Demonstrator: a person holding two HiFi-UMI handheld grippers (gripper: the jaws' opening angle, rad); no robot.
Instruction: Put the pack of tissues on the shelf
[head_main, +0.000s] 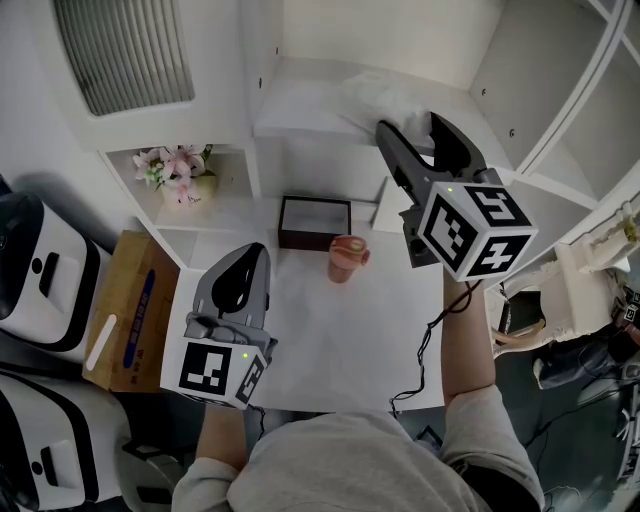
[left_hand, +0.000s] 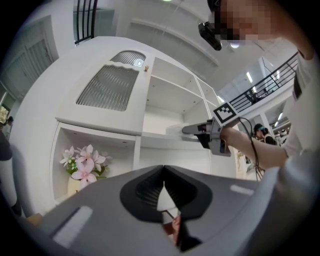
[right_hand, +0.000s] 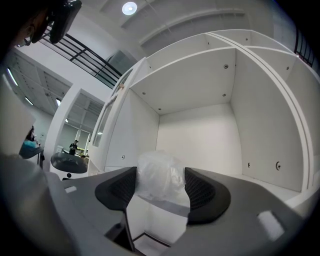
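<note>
We are taking the pink cup (head_main: 345, 258) as our marker; it is sitting on the white table (head_main: 330, 340) in the middle of the head view. Beyond the cup and a little to its right, higher up, we are holding the right gripper (head_main: 412, 128) level and reaching into an open white compartment. Its jaws are standing wide apart. The pack of tissues (right_hand: 159, 177), in clear crinkled wrap, is lying between them on the shelf (head_main: 310, 100) near its front edge. In the right gripper view the pack is filling nearly the whole gap between the dark ribbed pads. They look to be clear of the wrap rather than pressing it, though the margin is too thin for us to be sure.

To the left of the cup and nearer to us, we are holding the left gripper (head_main: 248, 262) above the table, pointing towards the shelving. Its jaws are closed, tip against tip, with nothing between them.

Just beyond the cup, on its left, a dark box (head_main: 314, 221) with a pale inside is resting on the table. Farther left of the cup, pink and white flowers (head_main: 178, 170) are standing in a low cubby. Well to the cup's left, off the table's edge, a cardboard box (head_main: 130, 310) is sitting.
</note>
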